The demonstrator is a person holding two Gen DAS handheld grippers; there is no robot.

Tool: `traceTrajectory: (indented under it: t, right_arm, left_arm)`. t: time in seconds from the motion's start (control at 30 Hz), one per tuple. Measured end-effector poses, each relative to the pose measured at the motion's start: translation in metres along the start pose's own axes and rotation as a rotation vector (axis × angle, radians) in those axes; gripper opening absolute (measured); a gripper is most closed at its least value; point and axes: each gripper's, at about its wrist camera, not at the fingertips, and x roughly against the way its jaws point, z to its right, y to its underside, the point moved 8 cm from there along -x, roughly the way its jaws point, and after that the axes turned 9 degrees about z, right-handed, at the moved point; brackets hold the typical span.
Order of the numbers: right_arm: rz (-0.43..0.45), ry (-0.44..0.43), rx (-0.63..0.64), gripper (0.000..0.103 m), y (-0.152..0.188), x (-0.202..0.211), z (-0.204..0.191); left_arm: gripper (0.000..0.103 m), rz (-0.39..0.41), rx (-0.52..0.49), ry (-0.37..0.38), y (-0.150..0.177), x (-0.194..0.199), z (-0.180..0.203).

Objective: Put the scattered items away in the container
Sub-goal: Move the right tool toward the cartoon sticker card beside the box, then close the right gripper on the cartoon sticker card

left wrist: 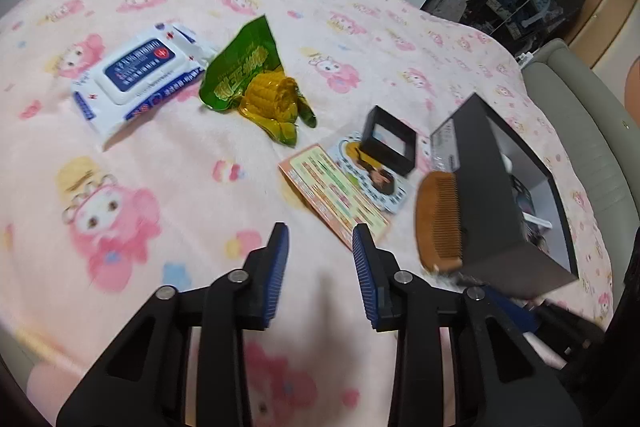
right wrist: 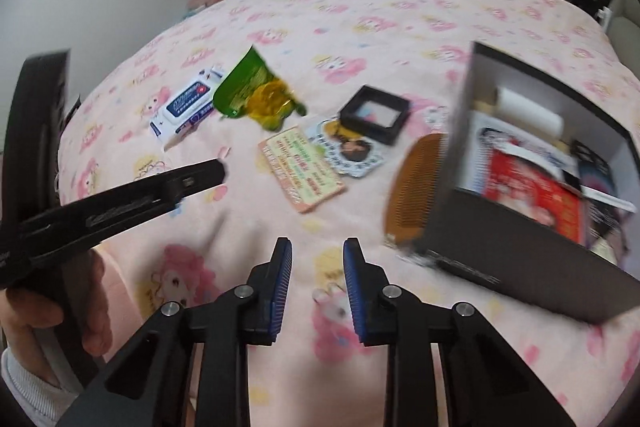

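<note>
Both grippers hover empty over the bed (left wrist: 168,155); left gripper (left wrist: 320,259) jaws parted, right gripper (right wrist: 316,267) jaws likewise released; scattered items lie well ahead, container (right wrist: 520,227) to the right, part-filled. Nearest candidate looks like the wooden comb (left wrist: 438,223), leaning on the container's dark wall; judged best taken across its solid spine, not the fine teeth. Flat glossy card (left wrist: 340,195) lies flush on soft fleece, so pinch an edge; corn packet (left wrist: 260,87) crinkly, slippery film; wipes pack (left wrist: 140,75) soft, squashy; small black frame (left wrist: 388,143) rigid, square.
</note>
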Motion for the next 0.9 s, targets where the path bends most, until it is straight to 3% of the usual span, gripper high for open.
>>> traceTrajectory:
  t: [0.2,0.23,0.3,0.33,0.37,0.4,0.47,0.57,0.73,0.9]
  right_arm:
    - [-0.050,0.037,-0.080,0.023,-0.004,-0.062,0.007]
    - [-0.056,0.042,-0.094,0.023,-0.005,-0.069,0.009]
    - [-0.061,0.048,-0.111,0.023,-0.008,-0.081,0.014]
    - [-0.064,0.052,-0.119,0.023,-0.010,-0.086,0.016]
    - [-0.067,0.063,-0.123,0.023,-0.011,-0.090,0.019]
    - [-0.070,0.071,-0.127,0.023,-0.010,-0.092,0.021]
    - [-0.078,0.074,-0.135,0.024,-0.010,-0.094,0.025]
    - [-0.088,0.072,-0.146,0.024,-0.004,-0.093,0.028]
    - [-0.080,0.054,-0.163,0.024,0.003,-0.074,0.023]
    - [-0.084,0.034,-0.168,0.026,0.014,-0.053,0.015]
  left_arm:
    - [0.034,-0.104,0.075,0.063,-0.009,-0.050,-0.008]
    - [0.036,-0.131,0.086,0.072,-0.009,-0.061,-0.009]
    - [0.053,-0.163,0.102,0.073,-0.009,-0.080,-0.011]
    - [0.052,-0.173,0.107,0.071,-0.009,-0.088,-0.012]
    - [0.051,-0.176,0.109,0.074,-0.007,-0.093,-0.013]
    - [0.037,-0.178,0.110,0.078,-0.006,-0.098,-0.013]
    - [0.022,-0.165,0.112,0.092,-0.006,-0.097,-0.012]
    - [0.011,-0.130,0.124,0.129,-0.011,-0.082,-0.009]
    - [0.006,-0.091,0.119,0.122,-0.004,-0.039,-0.006]
    - [0.007,-0.139,0.164,0.120,0.028,0.003,-0.013]
